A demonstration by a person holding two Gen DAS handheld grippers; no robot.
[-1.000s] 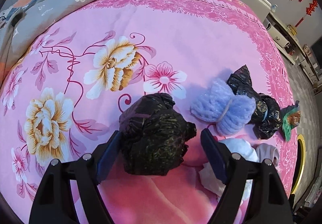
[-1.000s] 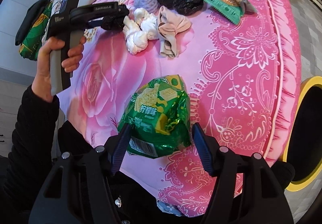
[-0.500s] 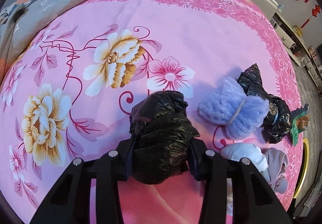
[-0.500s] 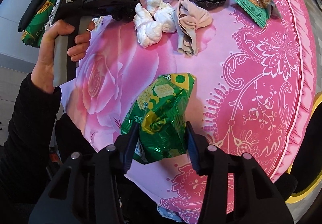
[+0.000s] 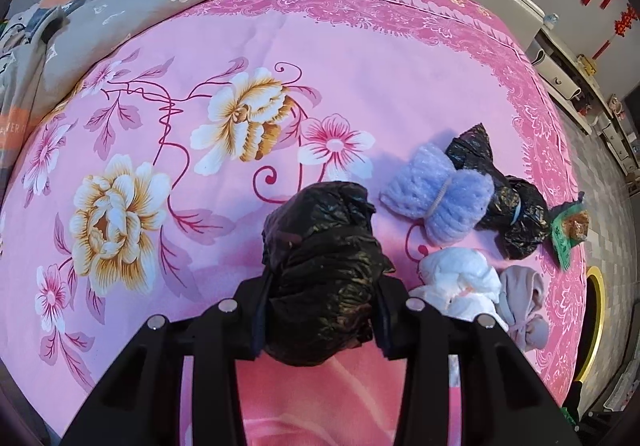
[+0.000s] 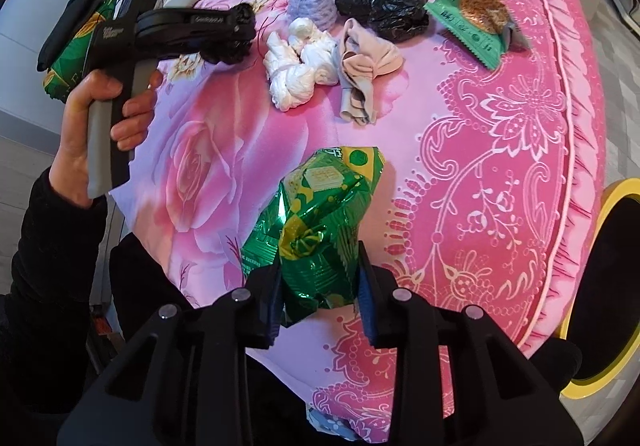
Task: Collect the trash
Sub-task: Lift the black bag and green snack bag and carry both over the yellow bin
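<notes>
My left gripper (image 5: 320, 310) is shut on a crumpled black plastic bag (image 5: 324, 266) just above the pink bedspread (image 5: 360, 77); it also shows in the right wrist view (image 6: 230, 33). My right gripper (image 6: 318, 290) is shut on a crumpled green snack wrapper (image 6: 320, 221) near the bed's front edge. On the bed lie a lilac bubble-wrap bundle (image 5: 440, 197), a second black bag (image 5: 512, 213), a white wad (image 5: 460, 282), a beige cloth knot (image 5: 520, 298) and a green cookie packet (image 6: 472, 21).
A yellow-rimmed black bin (image 6: 604, 286) stands on the floor to the right of the bed. A grey quilt (image 5: 140, 5) lies along the far side. A white cabinet (image 5: 512, 5) stands by the far wall. A green package (image 6: 72, 45) lies at the left.
Both grippers have closed: the left one on the black bag, the right one on the green wrapper, which is now squeezed narrower. Both have lifted slightly.
</notes>
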